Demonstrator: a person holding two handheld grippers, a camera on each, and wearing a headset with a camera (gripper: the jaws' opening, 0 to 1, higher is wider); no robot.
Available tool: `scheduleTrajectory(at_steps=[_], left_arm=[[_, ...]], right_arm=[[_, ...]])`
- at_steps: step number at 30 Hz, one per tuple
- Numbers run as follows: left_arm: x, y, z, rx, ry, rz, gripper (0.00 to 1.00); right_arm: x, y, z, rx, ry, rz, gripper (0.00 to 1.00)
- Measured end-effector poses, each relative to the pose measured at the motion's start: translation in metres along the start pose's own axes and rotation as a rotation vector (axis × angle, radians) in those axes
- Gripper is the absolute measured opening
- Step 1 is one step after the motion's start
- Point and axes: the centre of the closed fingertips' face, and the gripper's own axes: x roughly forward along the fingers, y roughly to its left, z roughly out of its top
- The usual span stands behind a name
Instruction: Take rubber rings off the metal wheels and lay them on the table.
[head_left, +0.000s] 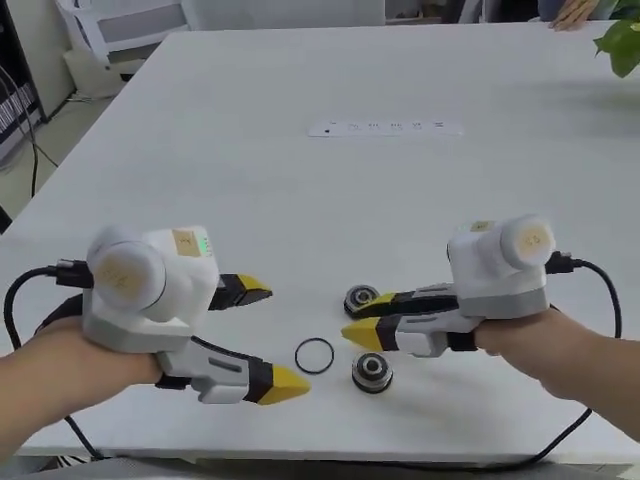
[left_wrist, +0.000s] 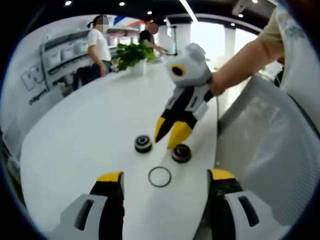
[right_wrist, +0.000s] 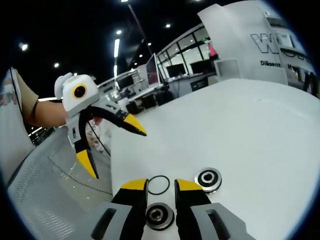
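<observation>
Head view: left tongs gaping, right tongs barely parted.

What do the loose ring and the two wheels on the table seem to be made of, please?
Loose ring: thin, matte black, probably rubber. Far wheel and near wheel: shiny silvery hubs with glints, likely bare metal. The dark matte band round each looks like rubber, though that is uncertain.

- The rubber ring lies flat on the table, between the left gripper and the right gripper.
- The near wheel sits just right of the ring, with the far wheel behind both; the right gripper's tips lie between the wheels.
- A power strip lies well behind, mid-table.
</observation>
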Motion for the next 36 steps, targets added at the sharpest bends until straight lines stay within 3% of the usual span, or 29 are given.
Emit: scheduleTrajectory(at_steps=[9, 17, 36], left_arm=[[0.018, -0.001, 0.006, 0.013, 0.014, -0.026, 0.65], [0.035, -0.010, 0.010, 0.029, 0.020, -0.061, 0.62], [0.067, -0.029, 0.008, 0.042, 0.048, -0.134, 0.45]], right_arm=[[-0.017, -0.001, -0.008, 0.009, -0.014, -0.011, 0.23], [-0.025, -0.001, -0.026, 0.014, 0.003, -0.016, 0.24], [-0.026, -0.002, -0.059, -0.065, 0.057, -0.015, 0.23]])
